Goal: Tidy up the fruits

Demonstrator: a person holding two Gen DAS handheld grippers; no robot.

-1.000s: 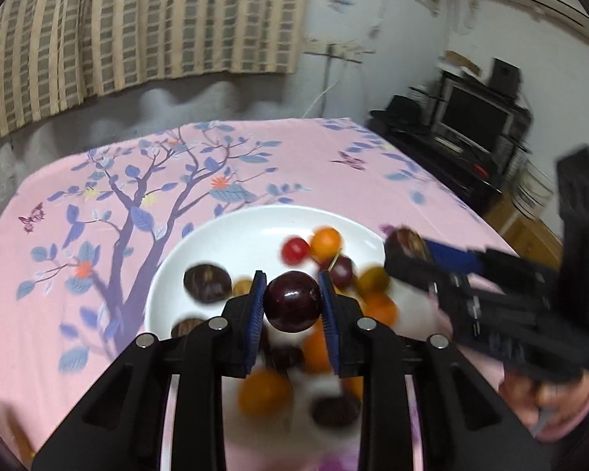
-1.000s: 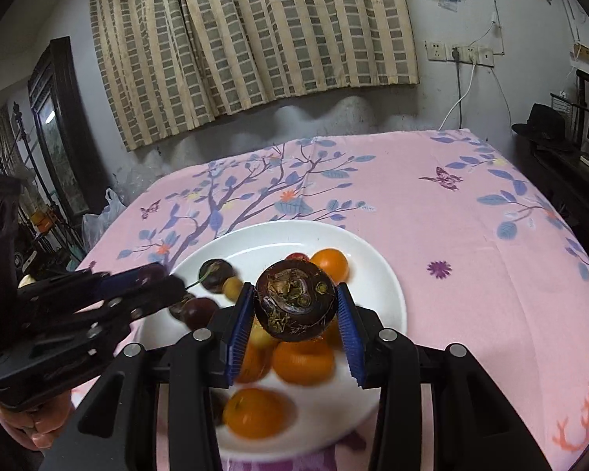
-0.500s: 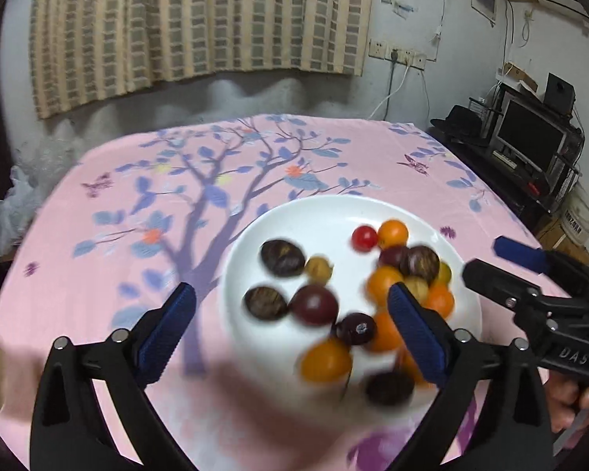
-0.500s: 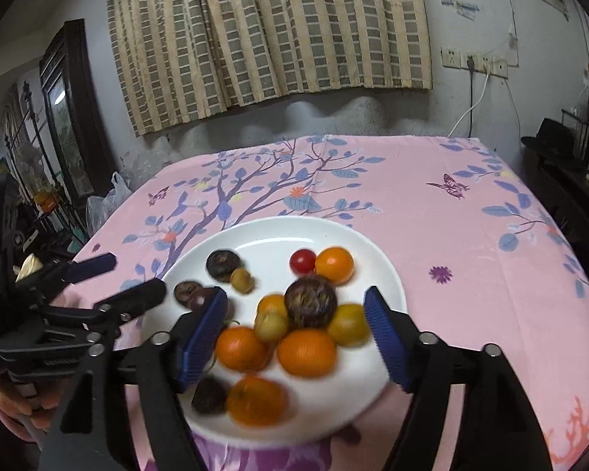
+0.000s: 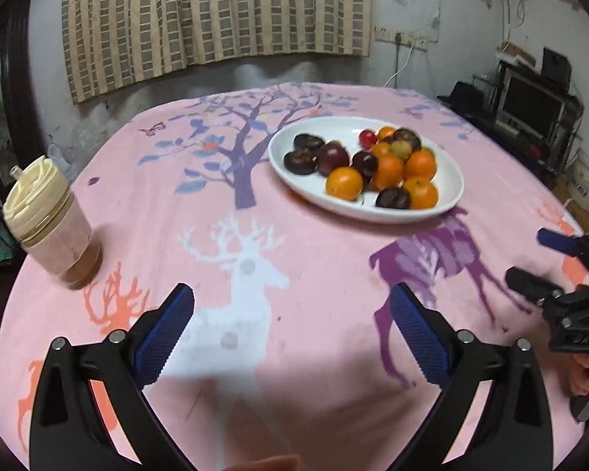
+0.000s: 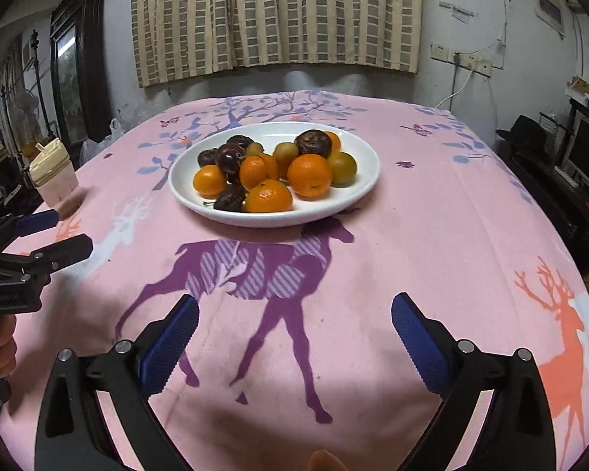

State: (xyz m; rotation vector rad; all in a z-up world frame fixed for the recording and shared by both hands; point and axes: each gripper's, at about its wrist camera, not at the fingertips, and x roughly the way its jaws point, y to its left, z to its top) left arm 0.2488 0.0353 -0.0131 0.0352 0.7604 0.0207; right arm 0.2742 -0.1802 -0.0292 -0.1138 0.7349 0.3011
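Observation:
A white plate [image 5: 345,129] [image 6: 369,165] holds a heap of fruit: oranges [image 5: 344,183] [image 6: 309,174], dark plums [image 5: 332,159] [image 6: 231,161], a brown wrinkled fruit [image 6: 313,142], a red cherry tomato [image 5: 367,138] and small green-yellow ones [image 6: 341,163]. My left gripper [image 5: 290,294] hangs open and empty over the pink cloth, well short of the plate and to its left. My right gripper [image 6: 294,302] is also back from the plate, its jaws opening with nothing between them. Each gripper shows at the edge of the other's view [image 5: 526,255] [image 6: 74,229].
A jar with a cream lid [image 5: 51,227] [image 6: 53,180] stands near the table's left edge. The pink deer-print tablecloth [image 5: 255,259] covers the round table. A TV stand [image 5: 530,106] lies beyond the right edge, and a curtain and wall are behind.
Both grippers let go of their fruit, the left a dark plum and the right a brown wrinkled one, onto the plate. Both opened wide and pulled back toward the near table edge.

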